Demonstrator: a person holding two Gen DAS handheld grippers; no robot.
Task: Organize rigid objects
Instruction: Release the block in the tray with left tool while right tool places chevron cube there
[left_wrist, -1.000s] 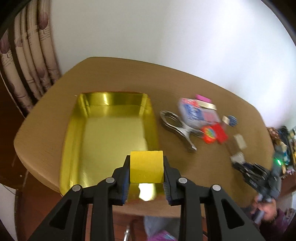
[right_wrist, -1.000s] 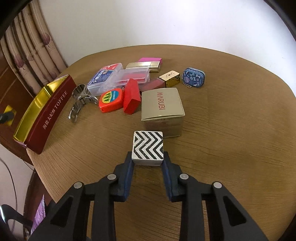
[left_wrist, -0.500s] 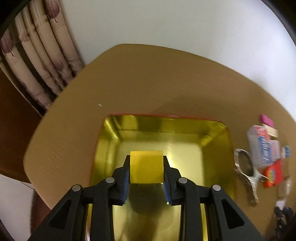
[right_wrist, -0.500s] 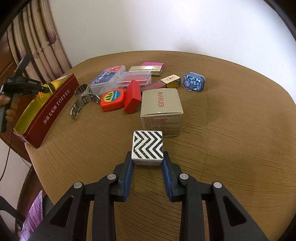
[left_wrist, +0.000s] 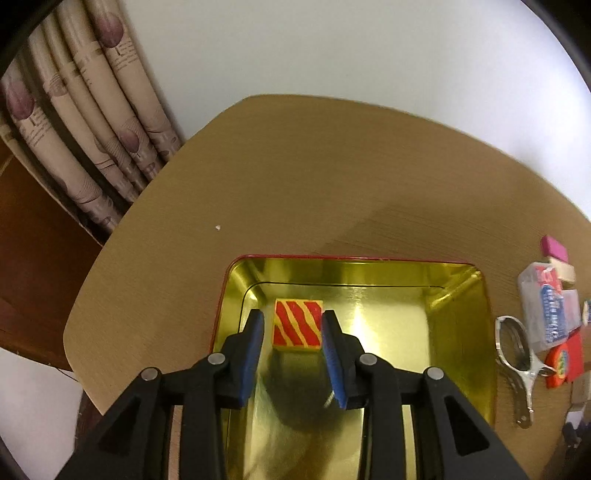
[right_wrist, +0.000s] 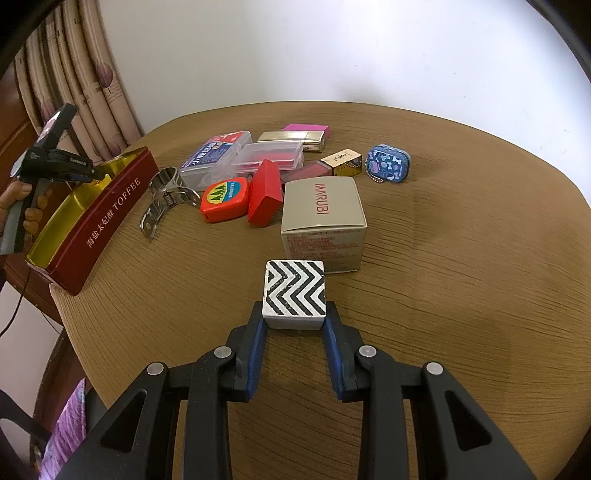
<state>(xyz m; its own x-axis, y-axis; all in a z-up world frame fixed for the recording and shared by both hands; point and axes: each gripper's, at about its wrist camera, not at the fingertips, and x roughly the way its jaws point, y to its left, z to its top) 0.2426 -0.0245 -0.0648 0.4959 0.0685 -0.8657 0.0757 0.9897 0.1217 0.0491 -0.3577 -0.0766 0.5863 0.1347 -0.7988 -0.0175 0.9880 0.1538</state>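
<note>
Left gripper (left_wrist: 292, 334), fingers opening, releases the striped block (left_wrist: 297, 324) into the tin's (left_wrist: 458, 280) far left corner for storage. Right gripper (right_wrist: 294, 325) grips the zigzag block (right_wrist: 294, 289), awaiting its turn.

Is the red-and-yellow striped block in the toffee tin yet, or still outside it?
In. The striped block lies on the gold floor of the tin, between the opening left gripper pads.

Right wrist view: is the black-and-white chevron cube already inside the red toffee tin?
No, the black-and-white chevron cube sits clamped in the right gripper above the wooden table, well apart from the red toffee tin.
</note>
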